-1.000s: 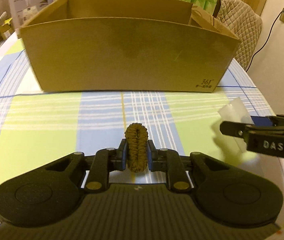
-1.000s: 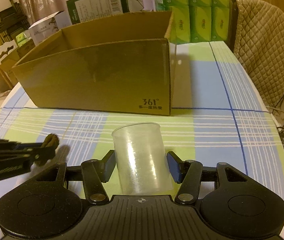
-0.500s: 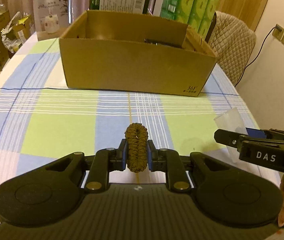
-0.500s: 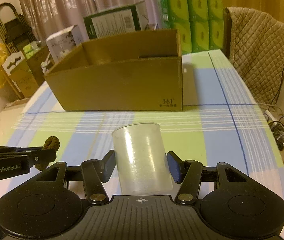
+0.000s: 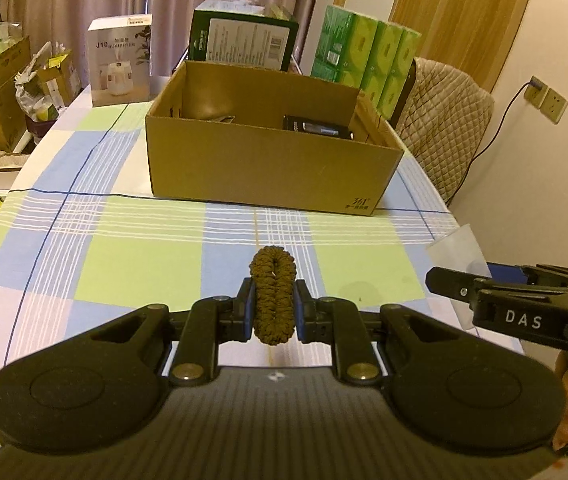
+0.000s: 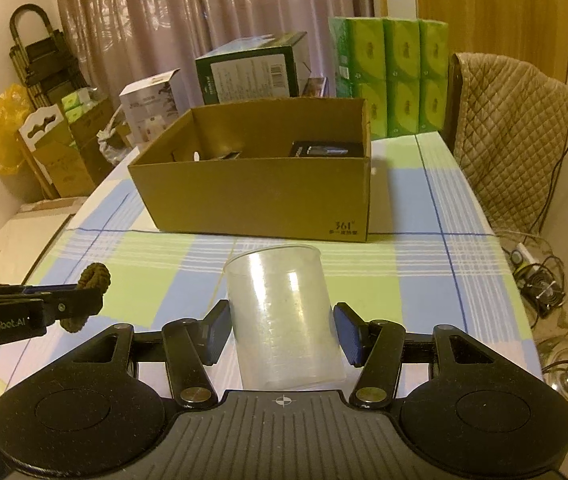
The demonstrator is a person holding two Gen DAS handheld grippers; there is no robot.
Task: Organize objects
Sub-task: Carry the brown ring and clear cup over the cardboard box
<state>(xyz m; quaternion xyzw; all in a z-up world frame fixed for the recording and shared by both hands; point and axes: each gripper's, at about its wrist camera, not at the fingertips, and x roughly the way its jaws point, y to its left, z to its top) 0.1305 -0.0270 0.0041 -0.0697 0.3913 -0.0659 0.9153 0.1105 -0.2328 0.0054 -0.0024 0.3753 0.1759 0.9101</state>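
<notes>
Grippers higher and farther from box [image 5: 272,160] than before, left [image 5: 272,307] clamping scrunchie [image 5: 272,294], right [image 6: 284,330] cup [image 6: 282,316].

The desk [image 5: 124,264] is covered by a cloth checked in green, blue and pale lilac with white and dark blue lines. An open cardboard box [image 5: 268,168] sits on it toward the far end. Behind that stand a white humidifier carton [image 5: 120,64], a dark green carton [image 5: 244,40] and stacked green tissue packs [image 5: 363,52].
</notes>
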